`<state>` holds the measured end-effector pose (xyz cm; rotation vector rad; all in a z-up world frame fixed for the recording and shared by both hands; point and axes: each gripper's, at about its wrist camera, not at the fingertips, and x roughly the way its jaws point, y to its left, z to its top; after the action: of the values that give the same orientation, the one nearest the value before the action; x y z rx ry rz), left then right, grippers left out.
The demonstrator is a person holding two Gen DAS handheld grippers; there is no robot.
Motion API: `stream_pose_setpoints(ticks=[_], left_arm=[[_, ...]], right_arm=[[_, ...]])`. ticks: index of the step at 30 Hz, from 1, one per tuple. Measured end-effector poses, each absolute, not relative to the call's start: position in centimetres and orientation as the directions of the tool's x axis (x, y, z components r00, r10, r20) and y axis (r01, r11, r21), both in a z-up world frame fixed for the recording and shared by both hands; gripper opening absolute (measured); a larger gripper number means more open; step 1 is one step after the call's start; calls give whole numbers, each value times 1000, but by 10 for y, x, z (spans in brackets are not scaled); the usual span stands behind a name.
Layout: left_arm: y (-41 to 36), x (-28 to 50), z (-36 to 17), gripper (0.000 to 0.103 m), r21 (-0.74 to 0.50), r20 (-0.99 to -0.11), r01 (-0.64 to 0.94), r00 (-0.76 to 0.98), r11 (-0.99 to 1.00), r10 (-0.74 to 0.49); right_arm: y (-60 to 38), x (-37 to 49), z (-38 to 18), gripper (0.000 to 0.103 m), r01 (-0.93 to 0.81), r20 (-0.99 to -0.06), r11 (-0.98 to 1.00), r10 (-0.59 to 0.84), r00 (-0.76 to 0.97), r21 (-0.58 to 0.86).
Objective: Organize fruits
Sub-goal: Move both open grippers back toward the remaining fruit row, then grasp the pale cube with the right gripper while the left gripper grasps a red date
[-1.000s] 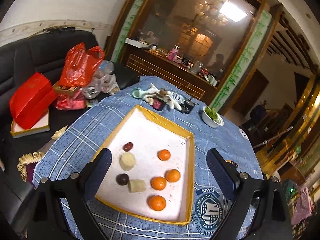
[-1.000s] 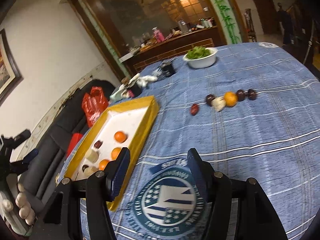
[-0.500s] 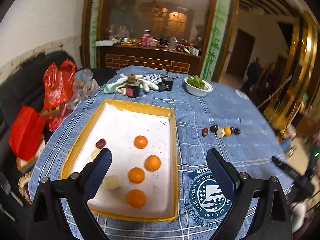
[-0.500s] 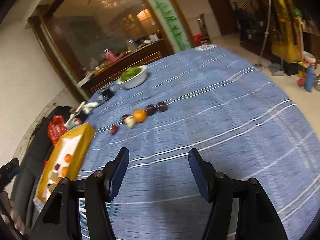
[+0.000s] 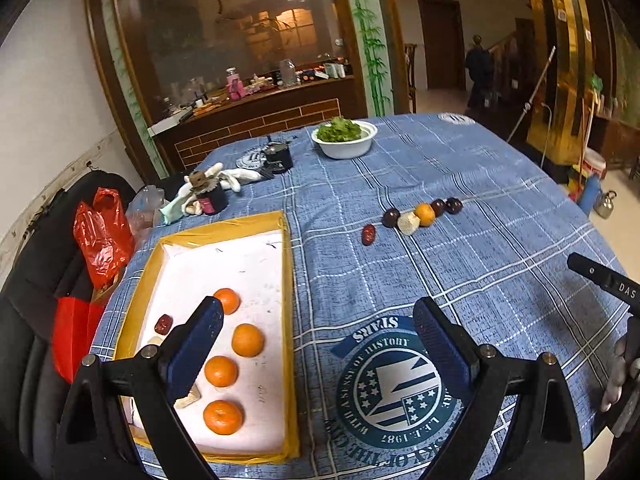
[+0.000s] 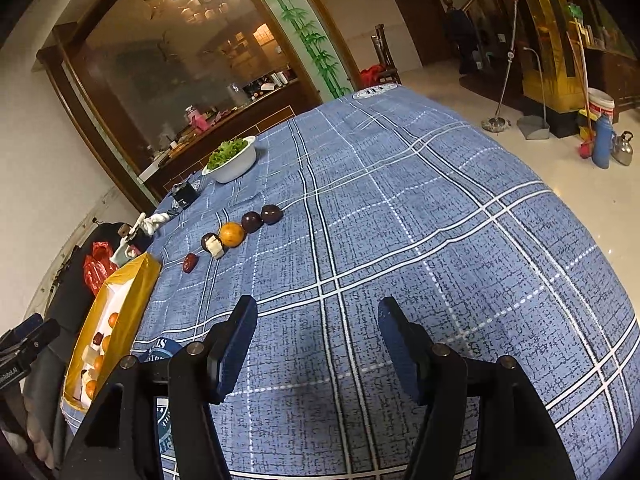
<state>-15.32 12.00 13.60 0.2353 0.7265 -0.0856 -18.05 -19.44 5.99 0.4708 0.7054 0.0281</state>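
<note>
Above blue tablecloth (image 6: 400,208), L gripper (image 5: 316,344) & R gripper (image 6: 318,338) both gape, empty.

The right gripper (image 6: 318,344), jaws apart, hovers over the blue tablecloth (image 6: 420,220), fruit row (image 6: 232,234) beyond.

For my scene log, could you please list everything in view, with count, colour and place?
Tray: one, yellow rim, white floor, table's left.
Oranges in tray: four, orange.
Red date in tray: one, dark red, left part.
Pale chunks in tray: at least two, partly hidden by the finger.
Row on cloth: one red date, three dark fruits, one pale chunk, one orange.
Bowl: one, white, holding greens, far side.
Tablecloth: one, blue plaid.
Red bags: two, on the black sofa.
Left gripper: open, empty.
Right gripper: open, empty.
</note>
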Motion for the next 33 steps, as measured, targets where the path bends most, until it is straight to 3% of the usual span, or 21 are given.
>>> stream_pose_setpoints(ticks=[13,19,27,31,33], left_arm=[[113,-133,121,95,184,-728,156,685,970,28],[125,-114,112,95,57,-777,181,625,982,-70],[149,-87,100,95,-191,-789,190,554,963,-266],[155,-84,95,94,-191,-786,174,562,966,-256],[160,-82,97,85,-177,-778,167,580,970,-242]], right_arm=[[-198,-170,60,68,119,-625,895,200,754,429],[-185,-143,75,68,68,-640,910,232,733,408],[-128,-55,71,68,-92,-658,895,387,646,436],[-98,-15,55,61,-123,-673,876,441,593,466],[-84,1,49,61,-132,-672,858,476,568,497]])
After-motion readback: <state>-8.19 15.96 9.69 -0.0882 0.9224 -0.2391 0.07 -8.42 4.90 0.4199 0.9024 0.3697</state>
